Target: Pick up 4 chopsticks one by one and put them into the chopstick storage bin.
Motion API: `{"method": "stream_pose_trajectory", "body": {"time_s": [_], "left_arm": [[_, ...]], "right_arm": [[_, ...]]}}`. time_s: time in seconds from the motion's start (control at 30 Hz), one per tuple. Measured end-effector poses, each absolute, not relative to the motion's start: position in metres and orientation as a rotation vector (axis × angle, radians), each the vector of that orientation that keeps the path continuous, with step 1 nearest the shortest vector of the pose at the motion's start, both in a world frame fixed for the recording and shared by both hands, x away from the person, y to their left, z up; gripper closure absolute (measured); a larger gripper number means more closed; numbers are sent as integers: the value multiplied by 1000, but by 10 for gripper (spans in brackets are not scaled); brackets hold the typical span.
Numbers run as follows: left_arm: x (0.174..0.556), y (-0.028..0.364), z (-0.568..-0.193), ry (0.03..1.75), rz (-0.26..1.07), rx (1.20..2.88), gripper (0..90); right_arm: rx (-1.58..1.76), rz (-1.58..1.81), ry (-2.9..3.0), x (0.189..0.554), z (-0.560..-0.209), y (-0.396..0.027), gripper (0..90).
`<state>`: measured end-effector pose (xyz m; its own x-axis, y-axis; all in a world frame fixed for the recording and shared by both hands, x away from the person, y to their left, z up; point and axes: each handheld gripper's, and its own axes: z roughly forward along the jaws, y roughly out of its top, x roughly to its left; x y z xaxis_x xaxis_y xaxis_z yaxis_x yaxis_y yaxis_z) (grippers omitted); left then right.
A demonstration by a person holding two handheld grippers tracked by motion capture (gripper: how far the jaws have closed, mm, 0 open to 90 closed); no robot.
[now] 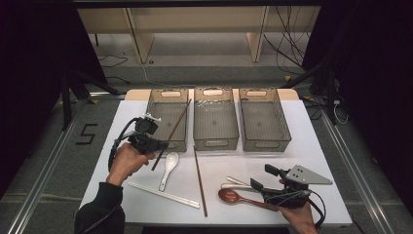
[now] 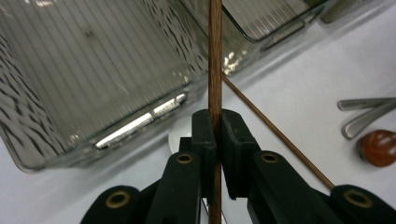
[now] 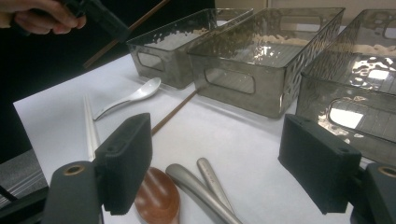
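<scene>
The left gripper [image 1: 155, 145] sits at about nine o'clock on the white table [image 1: 311, 146]. Its fingers [image 2: 204, 135] are pressed tight on a brown chopstick [image 1: 171, 134] — the stick is up off the table and tilted, with its far end over the left bin [image 1: 168, 119], toward one o'clock from the hand. A second brown chopstick [image 1: 199, 180] lies flat on the table near six o'clock, beside a white spoon [image 1: 168, 168] and a pair of white chopsticks [image 1: 163, 194]. The right gripper [image 1: 258, 187] rests at about five o'clock — its fingers [image 3: 128, 158] are wide apart and hold nothing. Just under them lie a red-brown spoon [image 3: 156, 198] and two metal handles [image 3: 205, 189].
</scene>
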<state>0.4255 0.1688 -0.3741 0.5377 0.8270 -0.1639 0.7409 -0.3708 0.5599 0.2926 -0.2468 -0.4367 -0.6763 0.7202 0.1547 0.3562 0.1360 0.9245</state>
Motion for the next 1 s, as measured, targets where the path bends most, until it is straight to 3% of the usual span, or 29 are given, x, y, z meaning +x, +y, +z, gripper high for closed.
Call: {"method": "stream_pose_trajectory", "body": {"time_s": [1.0], "left_arm": [[515, 179, -372, 1343, 382, 2130, 841]], "right_arm": [[1045, 1570, 2093, 294, -437, -248, 263]]}}
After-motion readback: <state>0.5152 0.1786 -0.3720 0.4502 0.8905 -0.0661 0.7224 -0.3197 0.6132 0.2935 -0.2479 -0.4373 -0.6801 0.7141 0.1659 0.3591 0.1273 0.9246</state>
